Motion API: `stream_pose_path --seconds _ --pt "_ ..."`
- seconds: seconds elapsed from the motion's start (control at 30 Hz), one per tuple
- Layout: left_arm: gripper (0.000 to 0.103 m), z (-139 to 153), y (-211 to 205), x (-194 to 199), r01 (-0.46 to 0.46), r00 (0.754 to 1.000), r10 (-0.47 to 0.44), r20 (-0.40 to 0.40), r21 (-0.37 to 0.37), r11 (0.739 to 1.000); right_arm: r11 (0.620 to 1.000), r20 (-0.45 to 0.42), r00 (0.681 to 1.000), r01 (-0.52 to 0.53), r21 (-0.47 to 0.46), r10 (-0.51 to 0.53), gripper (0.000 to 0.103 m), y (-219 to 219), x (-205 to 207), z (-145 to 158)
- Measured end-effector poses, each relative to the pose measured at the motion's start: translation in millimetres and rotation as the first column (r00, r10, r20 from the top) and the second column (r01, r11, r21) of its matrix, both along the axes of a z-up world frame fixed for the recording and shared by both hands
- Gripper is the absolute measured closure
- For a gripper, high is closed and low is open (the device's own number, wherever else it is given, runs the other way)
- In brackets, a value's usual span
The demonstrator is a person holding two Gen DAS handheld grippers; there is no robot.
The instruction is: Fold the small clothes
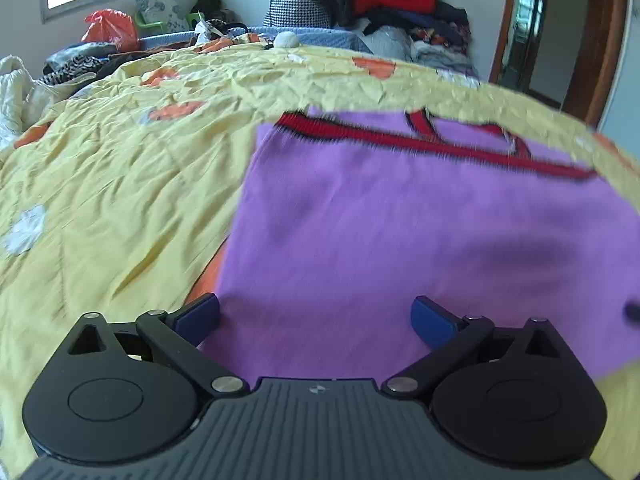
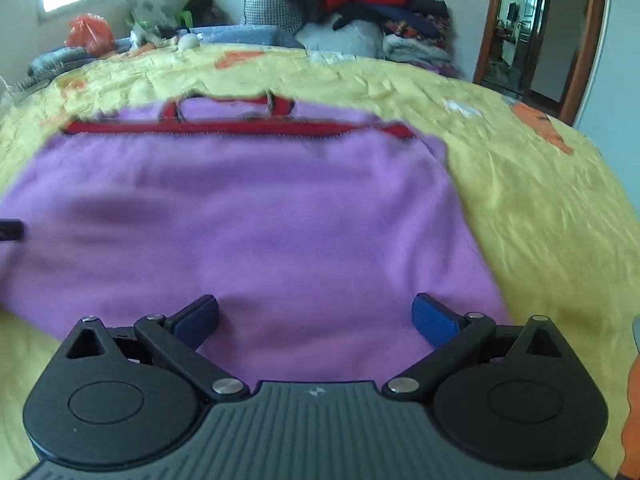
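I am hovering both tools over the near edge of the purple top [image 1: 400, 240], which is lying flat on the yellow bedspread [image 1: 100, 180]; the garment is stretching away from me toward the far side of the bed, its red-trimmed end [image 1: 400, 142] farthest from my fingers, so its length is running roughly along the line I am pointing. My left gripper [image 1: 316, 316] is sitting over the top's left border, its left finger right at the edge where cloth gives way to bedspread; my right gripper [image 2: 316, 314] is sitting over the right part of the same near edge, with the cloth's right side curving off just beyond its right finger; neither hand is looking clearly nearer than the other. Both sets of jaws are standing wide apart with nothing pinched between them; only the purple fabric is showing in the gaps, below the fingers. The top is looking smooth and already doubled over, I am judging, with red straps [image 2: 224, 114] peeking out past the red band; blur is hiding finer detail. A pile of clothes [image 1: 392, 4] is sitting beyond the bed.
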State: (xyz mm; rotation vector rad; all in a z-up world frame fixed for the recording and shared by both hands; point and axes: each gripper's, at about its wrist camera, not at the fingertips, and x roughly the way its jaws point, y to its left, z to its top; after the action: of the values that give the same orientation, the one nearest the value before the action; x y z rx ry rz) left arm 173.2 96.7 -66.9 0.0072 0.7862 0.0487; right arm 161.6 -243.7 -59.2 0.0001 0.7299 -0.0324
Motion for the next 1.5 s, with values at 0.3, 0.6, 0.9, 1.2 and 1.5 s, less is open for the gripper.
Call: stream_pose_path --seconds 0.3,0.6,0.9,1.2,1.5 --pt "0.0 4.4 41.4 -37.0 -0.002 1.0 -0.001 -0.031 -0.101 0.995 0.999 0.005 1.0 0.01 0.036 -0.01 0.0 -19.0 -32.1 9.2" --pt "0.0 25.1 -18.7 25.2 0.123 0.989 -0.114 0.09 -0.099 0.988 0.988 0.086 0.995 0.031 0.151 -0.045 0.0 -34.3 50.5 27.2" --pt "0.0 -4.9 1.5 81.1 0.023 1.0 -0.023 0.013 -0.051 0.998 0.982 0.005 0.986 0.167 0.087 -0.168 0.0 -78.8 114.7 0.9" --pt "0.0 17.9 31.7 84.5 -0.019 1.0 0.018 -0.009 -0.155 0.988 0.988 0.103 0.991 0.076 0.138 -0.09 0.0 -39.6 84.9 33.2" --pt "0.0 7.6 20.3 93.0 0.03 0.998 -0.035 -0.045 -0.098 0.995 0.999 0.025 0.999 0.047 -0.016 -0.046 0.0 24.5 63.4 5.8"
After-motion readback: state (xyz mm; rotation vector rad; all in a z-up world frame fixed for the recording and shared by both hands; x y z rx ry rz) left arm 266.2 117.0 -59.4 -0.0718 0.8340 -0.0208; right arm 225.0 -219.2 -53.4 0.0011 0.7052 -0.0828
